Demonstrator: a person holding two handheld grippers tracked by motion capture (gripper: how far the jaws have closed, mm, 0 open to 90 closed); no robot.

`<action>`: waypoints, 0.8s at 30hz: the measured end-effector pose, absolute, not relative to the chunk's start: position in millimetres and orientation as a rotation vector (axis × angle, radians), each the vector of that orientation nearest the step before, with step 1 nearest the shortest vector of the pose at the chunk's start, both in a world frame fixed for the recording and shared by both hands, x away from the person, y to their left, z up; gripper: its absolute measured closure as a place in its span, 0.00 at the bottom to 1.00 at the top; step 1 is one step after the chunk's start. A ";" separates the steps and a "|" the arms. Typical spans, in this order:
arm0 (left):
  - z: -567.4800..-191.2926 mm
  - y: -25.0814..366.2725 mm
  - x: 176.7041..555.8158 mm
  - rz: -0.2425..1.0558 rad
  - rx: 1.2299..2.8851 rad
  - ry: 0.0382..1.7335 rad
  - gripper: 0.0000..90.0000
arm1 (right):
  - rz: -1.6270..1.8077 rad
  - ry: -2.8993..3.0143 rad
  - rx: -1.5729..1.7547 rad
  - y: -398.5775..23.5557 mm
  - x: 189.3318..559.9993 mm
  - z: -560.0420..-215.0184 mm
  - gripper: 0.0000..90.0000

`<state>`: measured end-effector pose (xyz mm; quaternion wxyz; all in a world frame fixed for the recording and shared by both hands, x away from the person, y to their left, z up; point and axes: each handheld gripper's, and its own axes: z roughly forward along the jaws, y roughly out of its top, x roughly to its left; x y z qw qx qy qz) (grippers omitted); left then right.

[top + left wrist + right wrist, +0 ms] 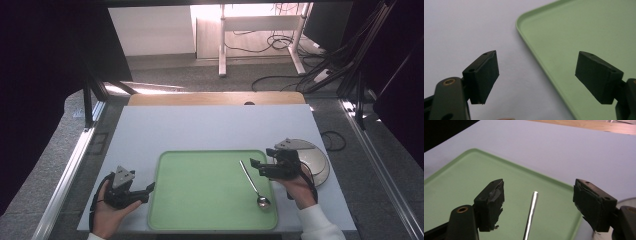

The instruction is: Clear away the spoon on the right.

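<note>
Slim shiny metal spoon [254, 184], smooth green tray [200, 190]

- No text, label, brand, number or sign can be read on anything in any view.

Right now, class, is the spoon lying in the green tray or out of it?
In. The spoon lies flat on the green tray, inside its rim, near the right edge, bowl towards the person.
</note>
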<state>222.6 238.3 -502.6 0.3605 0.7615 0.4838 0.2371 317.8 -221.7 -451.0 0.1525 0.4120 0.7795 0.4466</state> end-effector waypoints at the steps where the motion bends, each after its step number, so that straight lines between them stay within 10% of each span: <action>1: -502.1 238.0 222.6 0.612 1.962 1.246 0.21 | 1.288 2.216 1.186 -226.7 313.2 -448.8 0.28; 24: -500.0 241.7 233.8 0.623 1.943 1.264 0.20 | 1.296 2.095 1.177 -293.0 261.0 -450.5 0.26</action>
